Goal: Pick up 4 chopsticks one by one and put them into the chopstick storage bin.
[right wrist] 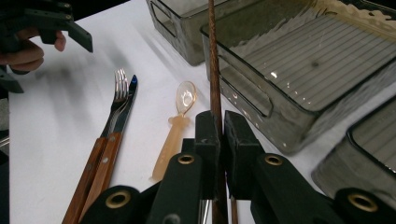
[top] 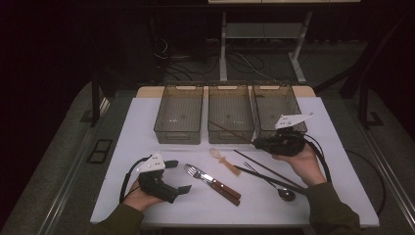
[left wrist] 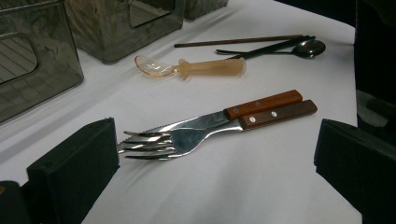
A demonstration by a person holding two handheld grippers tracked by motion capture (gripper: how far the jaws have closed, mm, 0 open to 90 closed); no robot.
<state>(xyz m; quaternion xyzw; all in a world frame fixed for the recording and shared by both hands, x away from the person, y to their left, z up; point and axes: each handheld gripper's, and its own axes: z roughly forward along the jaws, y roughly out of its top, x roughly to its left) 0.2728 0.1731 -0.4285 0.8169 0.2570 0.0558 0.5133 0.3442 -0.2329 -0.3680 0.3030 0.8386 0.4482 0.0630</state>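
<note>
Three clear bins [top: 178, 115] stood in a row across the upper middle of the high view, on a white table [top: 147, 196], and the move ahead seemed to hang on how the chopstick [right wrist: 214, 65] lay against them. It was clamped between the jaws of the right gripper [top: 257, 143] at the right of centre in the high view, its long axis running up and to the left from the jaws, so that its far end crossed over the front wall of the middle bin [top: 230, 115]. In the right gripper view the same stick rose straight from the closed jaws toward the top of the frame. That hand was plainly the nearer one to the bins, held palm up under its tool and lifted off the table. At lower left of the high view the left gripper [top: 178, 176] rested low with its jaws spread wide and nothing between them, aimed at the fork [left wrist: 154, 142] and knife [left wrist: 275, 114] lying side by side. Smaller still were a plastic spoon [left wrist: 187, 69], a metal spoon [left wrist: 312, 47] and a second chopstick [left wrist: 238, 41] beyond.
</note>
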